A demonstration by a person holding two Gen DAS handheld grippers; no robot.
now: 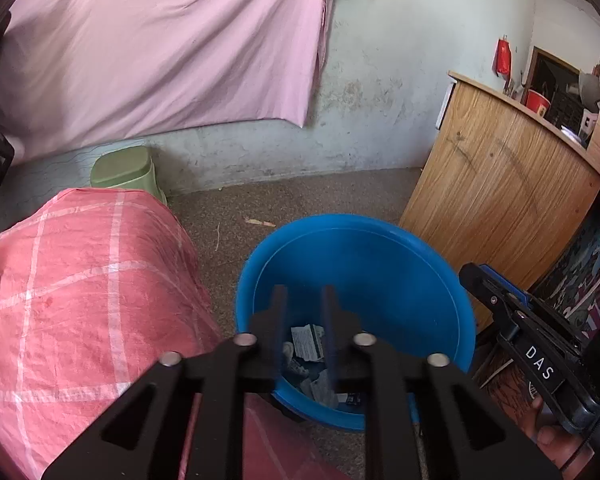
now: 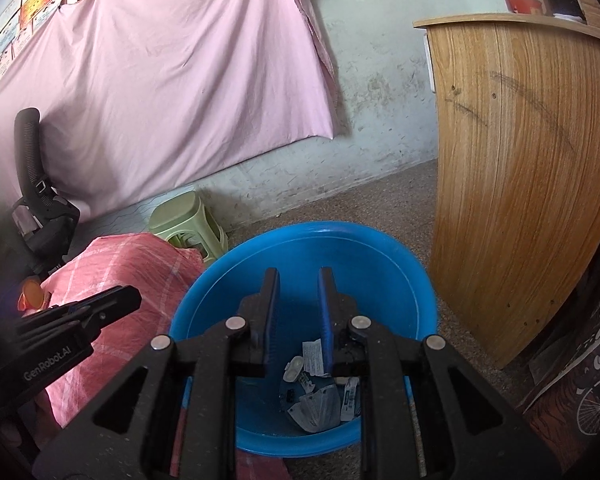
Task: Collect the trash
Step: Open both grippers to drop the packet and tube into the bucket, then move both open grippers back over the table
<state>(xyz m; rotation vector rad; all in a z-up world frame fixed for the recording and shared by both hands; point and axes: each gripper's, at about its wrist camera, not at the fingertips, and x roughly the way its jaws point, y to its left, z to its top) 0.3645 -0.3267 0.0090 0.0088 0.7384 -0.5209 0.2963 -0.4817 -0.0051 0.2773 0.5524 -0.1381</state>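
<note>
A blue plastic bucket stands on the floor and holds several pieces of paper and wrapper trash. It also shows in the right wrist view with the trash at its bottom. My left gripper hangs over the bucket, open and empty. My right gripper hangs over the bucket too, open and empty. The right gripper shows at the right edge of the left wrist view. The left gripper shows at the left of the right wrist view.
A pink checked cloth covers a surface left of the bucket. A wooden cabinet stands to the right. A green stool sits by the wall. A small scrap lies on the floor beyond the bucket. An orange object rests on the cloth.
</note>
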